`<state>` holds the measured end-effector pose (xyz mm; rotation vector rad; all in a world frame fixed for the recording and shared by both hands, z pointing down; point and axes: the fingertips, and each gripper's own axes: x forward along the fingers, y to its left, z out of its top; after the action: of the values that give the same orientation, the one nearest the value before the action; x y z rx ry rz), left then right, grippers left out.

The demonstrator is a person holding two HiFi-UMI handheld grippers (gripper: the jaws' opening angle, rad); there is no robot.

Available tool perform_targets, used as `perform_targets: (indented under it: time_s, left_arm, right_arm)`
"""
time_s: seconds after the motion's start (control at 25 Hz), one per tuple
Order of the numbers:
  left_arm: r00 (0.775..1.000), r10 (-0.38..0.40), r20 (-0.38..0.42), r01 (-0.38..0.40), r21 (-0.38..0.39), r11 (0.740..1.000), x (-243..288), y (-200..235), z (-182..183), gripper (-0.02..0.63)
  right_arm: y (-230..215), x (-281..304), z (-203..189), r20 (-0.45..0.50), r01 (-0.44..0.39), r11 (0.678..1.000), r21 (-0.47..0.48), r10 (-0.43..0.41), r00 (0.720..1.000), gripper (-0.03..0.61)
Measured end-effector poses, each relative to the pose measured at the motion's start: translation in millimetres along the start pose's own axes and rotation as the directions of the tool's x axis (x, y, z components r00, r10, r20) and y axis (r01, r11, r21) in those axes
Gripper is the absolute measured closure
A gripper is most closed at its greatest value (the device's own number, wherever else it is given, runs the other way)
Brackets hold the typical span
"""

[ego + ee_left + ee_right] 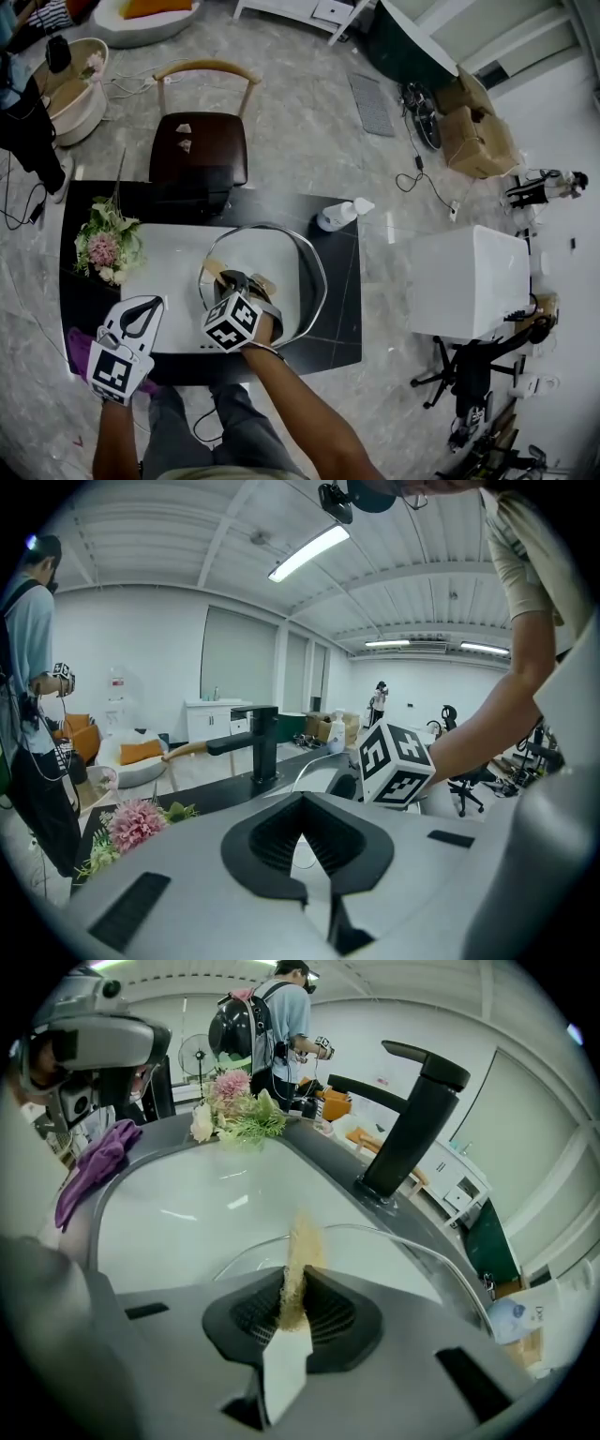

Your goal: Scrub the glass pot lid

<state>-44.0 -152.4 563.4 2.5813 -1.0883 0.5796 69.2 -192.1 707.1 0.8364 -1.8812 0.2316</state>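
The glass pot lid (pixel 298 255) stands tilted in the white sink (pixel 178 253), its metal rim arching over the basin. My right gripper (pixel 234 279) is inside the lid's ring and is shut on a tan scrub pad (pixel 217 269). In the right gripper view the pad (pixel 302 1255) sticks out between the jaws against the lid's clear edge (pixel 394 1239). My left gripper (pixel 146 304) hovers over the sink's front left corner, shut, with nothing between its jaws (pixel 305 841). It is apart from the lid.
A black faucet (pixel 412 1119) rises from the dark counter (pixel 342 281) at the back. Flowers (pixel 108 246) lie at the left of the sink, a purple cloth (pixel 80 342) at the front left, a soap bottle (pixel 339 215) at the back right. A chair (pixel 199 141) stands behind.
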Motion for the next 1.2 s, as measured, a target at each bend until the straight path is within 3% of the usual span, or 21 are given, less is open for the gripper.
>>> perform_targets:
  time_s: [0.2,0.44,0.48,0.56,0.6,0.8,1.2]
  left_arm:
    - [0.999,-0.040,-0.019,0.040,-0.014,0.999,33,-5,-18,0.598]
    - [0.981,-0.130,-0.146,0.114,-0.113,0.987,95,-31,-73,0.596]
    - [0.978,-0.132,-0.163,0.111,-0.129,0.985,103,-32,-81,0.585]
    - [0.973,-0.128,-0.190,0.096,-0.173,0.980,115,-32,-96,0.466]
    - [0.971,-0.133,-0.197,0.092,-0.204,0.975,120,-32,-103,0.449]
    - [0.967,-0.194,-0.167,0.127,-0.345,0.930,131,-32,-113,0.484]
    - [0.966,-0.196,-0.168,0.131,-0.334,0.933,130,-33,-110,0.501]
  right_arm:
    - [-35,-11,-26,-0.024,0.041,0.998,0.039,-0.040,0.999,0.531]
    - [-125,-55,-84,-0.072,0.194,0.973,0.128,-0.186,0.980,0.531]
    - [-139,-63,-90,-0.075,0.223,0.965,0.141,-0.214,0.974,0.531]
    - [-159,-76,-98,-0.076,0.267,0.950,0.164,-0.258,0.963,0.531]
    - [-165,-81,-101,-0.072,0.279,0.944,0.175,-0.270,0.960,0.531]
    - [-168,-86,-100,-0.049,0.282,0.943,0.176,-0.278,0.959,0.531]
    - [-159,-78,-102,-0.059,0.274,0.944,0.182,-0.267,0.962,0.532]
